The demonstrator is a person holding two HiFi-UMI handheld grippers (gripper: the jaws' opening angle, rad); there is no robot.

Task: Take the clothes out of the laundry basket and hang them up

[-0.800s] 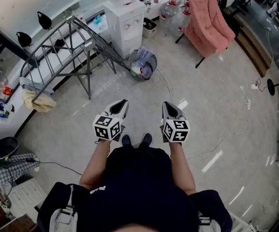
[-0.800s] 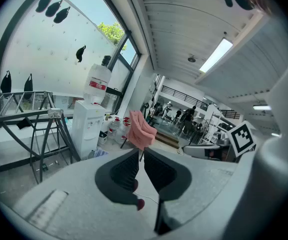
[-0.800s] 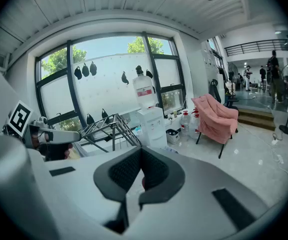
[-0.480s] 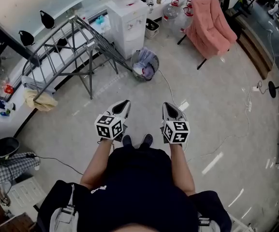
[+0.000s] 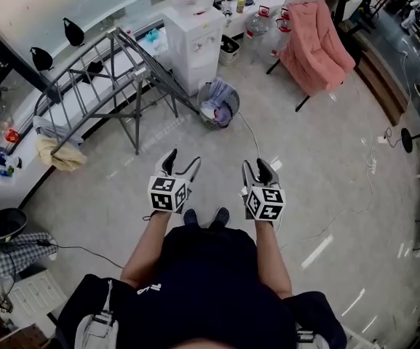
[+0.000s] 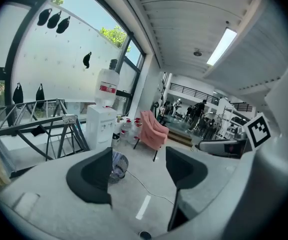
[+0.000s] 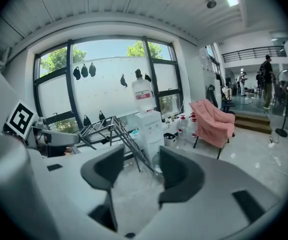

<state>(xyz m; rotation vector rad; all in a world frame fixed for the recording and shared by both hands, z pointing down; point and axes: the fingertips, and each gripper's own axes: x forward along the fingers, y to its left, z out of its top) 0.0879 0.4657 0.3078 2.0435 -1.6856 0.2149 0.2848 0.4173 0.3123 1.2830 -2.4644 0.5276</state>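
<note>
Clothes (image 5: pixel 220 105) are heaped in the basket (image 5: pixel 201 93) on the floor (image 5: pixel 326 166) by the rack (image 5: pixel 100 78); single pieces cannot be told apart. The left gripper (image 5: pixel 182 160) and right gripper (image 5: pixel 256 164) are held well back from it, jaws apart, nothing between them.

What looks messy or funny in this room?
A yellow cloth sits bunched up at the end of the drying rack rather than spread out. A white cable trails loose across the floor. The laundry basket stands upright with nothing spilled.
</note>
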